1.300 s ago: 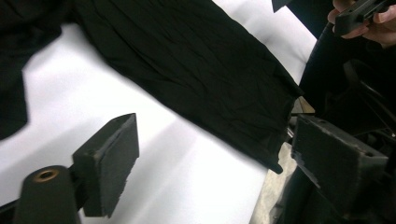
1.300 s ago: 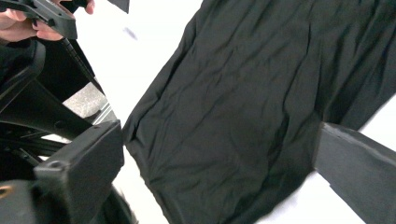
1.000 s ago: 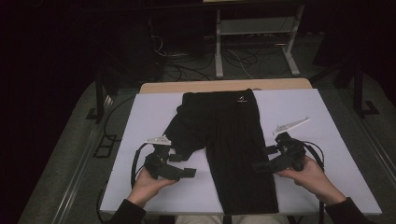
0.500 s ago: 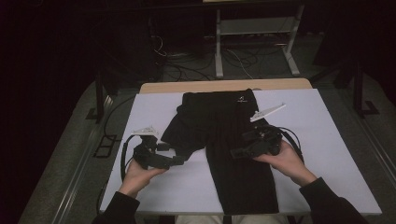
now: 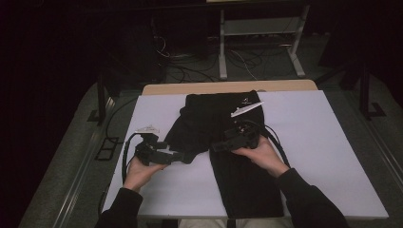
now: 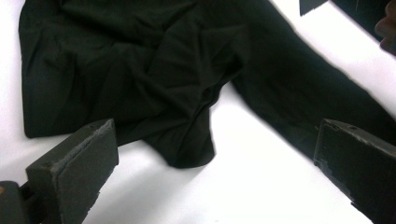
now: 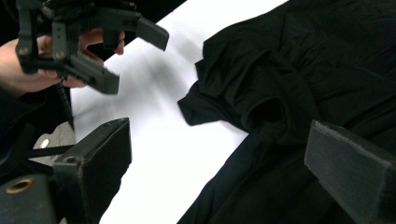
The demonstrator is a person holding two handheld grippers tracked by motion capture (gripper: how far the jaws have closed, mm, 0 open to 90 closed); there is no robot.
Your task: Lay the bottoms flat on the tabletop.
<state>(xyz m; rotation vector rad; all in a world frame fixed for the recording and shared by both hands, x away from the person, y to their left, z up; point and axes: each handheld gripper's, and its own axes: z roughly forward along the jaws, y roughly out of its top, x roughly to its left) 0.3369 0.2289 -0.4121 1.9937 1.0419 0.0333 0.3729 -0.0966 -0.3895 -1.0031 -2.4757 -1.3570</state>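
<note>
A black garment (image 5: 223, 128) lies flat on the white table cover (image 5: 328, 156), one long part running toward me and a crumpled fold (image 5: 185, 135) at its left. My left gripper (image 5: 184, 156) points right at that fold, jaws open; in the left gripper view (image 6: 217, 126) the fold's corner (image 6: 187, 154) lies just ahead of them. My right gripper (image 5: 217, 146) hovers over the garment, pointing left. Its jaws (image 7: 219, 126) have just been closing a little but still stand wide, with no cloth pinched. The other gripper (image 7: 88, 42) faces it in the right gripper view.
A wooden table edge (image 5: 228, 88) shows behind the cover. Beyond it on the dark floor are a metal frame (image 5: 259, 33) and cables (image 5: 190, 59). Bare white cover lies on both sides of the garment.
My right hand has swept left from the garment's right edge to above its middle. The left hand has shifted slightly left and away. The garment has not moved.
</note>
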